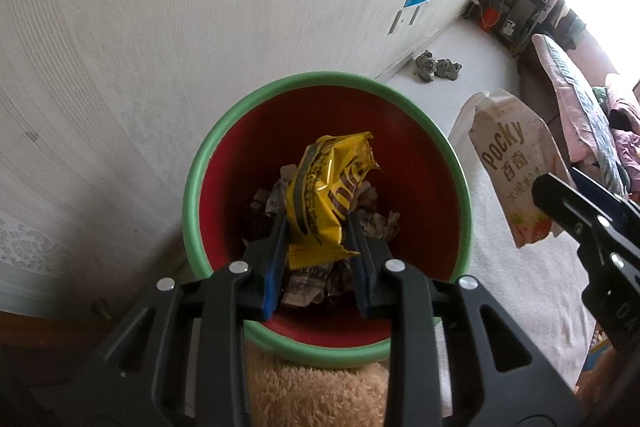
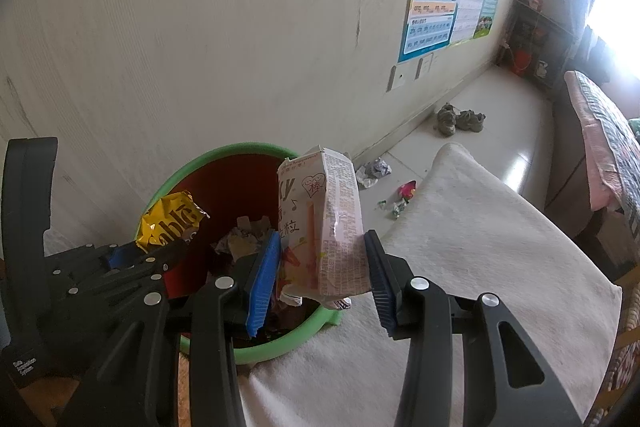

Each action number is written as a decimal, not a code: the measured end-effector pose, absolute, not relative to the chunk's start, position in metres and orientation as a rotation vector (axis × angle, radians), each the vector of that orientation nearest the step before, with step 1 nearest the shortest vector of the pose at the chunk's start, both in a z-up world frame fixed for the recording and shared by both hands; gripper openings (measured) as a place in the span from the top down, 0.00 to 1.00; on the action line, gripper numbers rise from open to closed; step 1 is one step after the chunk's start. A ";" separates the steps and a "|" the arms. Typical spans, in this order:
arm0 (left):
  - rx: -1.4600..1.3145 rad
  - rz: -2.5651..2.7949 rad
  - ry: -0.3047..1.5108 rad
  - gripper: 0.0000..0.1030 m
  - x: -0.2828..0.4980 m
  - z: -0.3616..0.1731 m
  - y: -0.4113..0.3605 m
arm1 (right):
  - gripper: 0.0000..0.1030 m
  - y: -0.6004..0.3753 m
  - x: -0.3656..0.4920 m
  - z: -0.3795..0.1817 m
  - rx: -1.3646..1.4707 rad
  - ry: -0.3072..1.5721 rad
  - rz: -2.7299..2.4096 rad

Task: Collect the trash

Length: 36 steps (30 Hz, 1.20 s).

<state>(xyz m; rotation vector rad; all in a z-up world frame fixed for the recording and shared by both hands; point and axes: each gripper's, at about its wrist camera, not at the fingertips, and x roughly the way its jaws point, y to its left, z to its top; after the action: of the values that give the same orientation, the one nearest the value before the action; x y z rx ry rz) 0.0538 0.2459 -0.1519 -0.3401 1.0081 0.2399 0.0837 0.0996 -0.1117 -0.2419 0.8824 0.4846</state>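
Note:
A red bin with a green rim (image 1: 256, 103) stands against the wall, with crumpled paper trash (image 1: 380, 223) inside. My left gripper (image 1: 318, 227) is shut on a yellow snack wrapper (image 1: 328, 195) and holds it over the bin's mouth. My right gripper (image 2: 322, 251) is shut on a pink Pocky box (image 2: 340, 223) and holds it upright beside the bin's right rim (image 2: 224, 153). The box (image 1: 512, 171) and the right gripper also show at the right of the left wrist view. The left gripper with the wrapper (image 2: 168, 223) shows at the left of the right wrist view.
A white towel or rug (image 2: 480, 259) lies right of the bin. Small wrappers (image 2: 400, 199) and crumpled paper (image 2: 372, 171) lie on the floor beyond it. A pair of shoes (image 2: 460, 119) sits by the wall. A bed (image 2: 600, 139) is at far right, a shelf (image 2: 536, 43) behind.

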 end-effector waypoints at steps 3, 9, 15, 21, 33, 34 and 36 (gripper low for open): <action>-0.337 0.240 1.014 0.73 0.054 -0.154 0.245 | 0.59 0.101 0.085 -0.115 -0.243 0.887 0.485; -0.346 0.256 1.039 0.48 0.056 -0.159 0.247 | 0.50 0.107 0.087 -0.121 -0.253 0.886 0.494; -0.371 0.283 1.025 0.28 0.052 -0.158 0.250 | 0.40 0.102 0.087 -0.121 -0.235 0.880 0.484; -0.382 0.272 0.988 0.19 0.043 -0.150 0.239 | 0.36 0.070 0.080 -0.104 -0.179 0.847 0.441; -0.236 0.032 0.616 0.05 0.024 -0.045 0.102 | 0.07 -0.094 0.028 -0.034 -0.026 0.625 0.183; -0.206 0.015 0.582 0.05 0.021 -0.034 0.086 | 0.07 -0.111 0.023 -0.027 -0.006 0.596 0.142; -0.179 -0.005 0.553 0.05 0.019 -0.020 0.068 | 0.07 -0.137 0.014 -0.015 0.030 0.553 0.076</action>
<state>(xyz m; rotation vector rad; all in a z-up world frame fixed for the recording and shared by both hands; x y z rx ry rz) 0.0187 0.0682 -0.0198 -0.1787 0.5531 -0.0051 0.0137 -0.1368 -0.0152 0.0297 0.5530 0.0763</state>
